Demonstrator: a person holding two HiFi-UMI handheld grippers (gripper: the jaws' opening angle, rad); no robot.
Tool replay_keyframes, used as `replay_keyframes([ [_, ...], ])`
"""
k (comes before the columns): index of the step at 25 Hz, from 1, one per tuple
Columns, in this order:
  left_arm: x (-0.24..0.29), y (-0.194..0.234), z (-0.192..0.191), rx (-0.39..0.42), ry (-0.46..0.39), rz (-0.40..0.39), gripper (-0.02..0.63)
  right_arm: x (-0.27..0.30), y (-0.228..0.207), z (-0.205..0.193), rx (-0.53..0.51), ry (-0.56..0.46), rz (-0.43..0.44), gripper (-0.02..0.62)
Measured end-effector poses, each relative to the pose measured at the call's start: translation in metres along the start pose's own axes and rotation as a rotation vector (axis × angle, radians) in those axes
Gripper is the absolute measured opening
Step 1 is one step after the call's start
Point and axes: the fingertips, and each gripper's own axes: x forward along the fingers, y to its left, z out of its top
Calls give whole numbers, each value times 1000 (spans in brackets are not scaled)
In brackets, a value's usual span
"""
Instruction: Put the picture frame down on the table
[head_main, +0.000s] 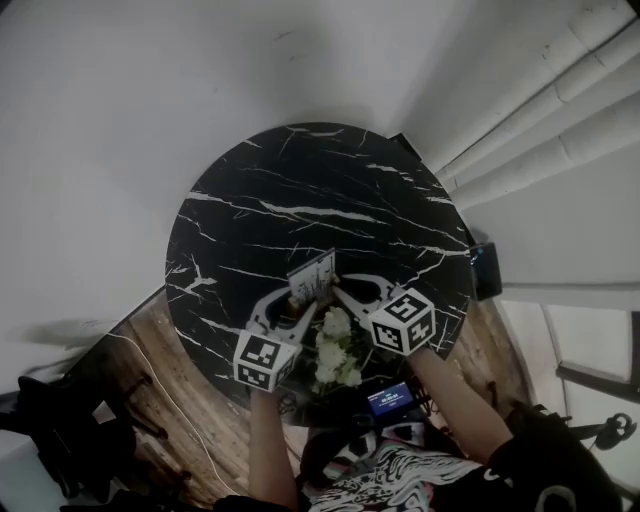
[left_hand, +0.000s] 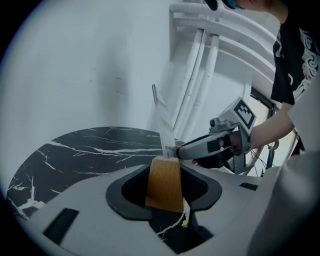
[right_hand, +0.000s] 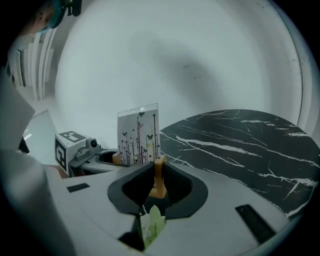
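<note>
Left tool (head_main: 299, 300): closed on one wooden foot (left_hand: 164, 183) of the picture frame (head_main: 312, 277); the orange block was seen clamped between its jaws.
Right tool (head_main: 341, 290): closed on the other foot (right_hand: 159, 173), which was seen edge-on as a thin strip pinched between its jaws.
Picture frame: held upright between the two tools over the near part of the counter (head_main: 300, 190); its clear panel (right_hand: 138, 134), printed with stems and butterflies, was carried on the two feet.
Counter: round, black marble with white veins; a wide bare stretch was seen beyond the frame.
Flowers (head_main: 335, 352): a white bunch was seen at the counter's near edge, just below the two tools.
Contact: it could not be told for certain whether the feet touched the counter; marble was seen through the gap under the left block, so the frame was judged to be a little above it.
Done: the frame was gripped at both ends and placed over the counter.
Left: the frame was yet to be set on both feet, and the tools opened and drawn clear.
Progress: judged late, with release not yet made.
</note>
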Motion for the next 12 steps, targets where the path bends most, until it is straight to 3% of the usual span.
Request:
replay_keyframes([
  [12,26,5,-42,39,119,-27,172,19,-18,-31,6,65,8,60],
])
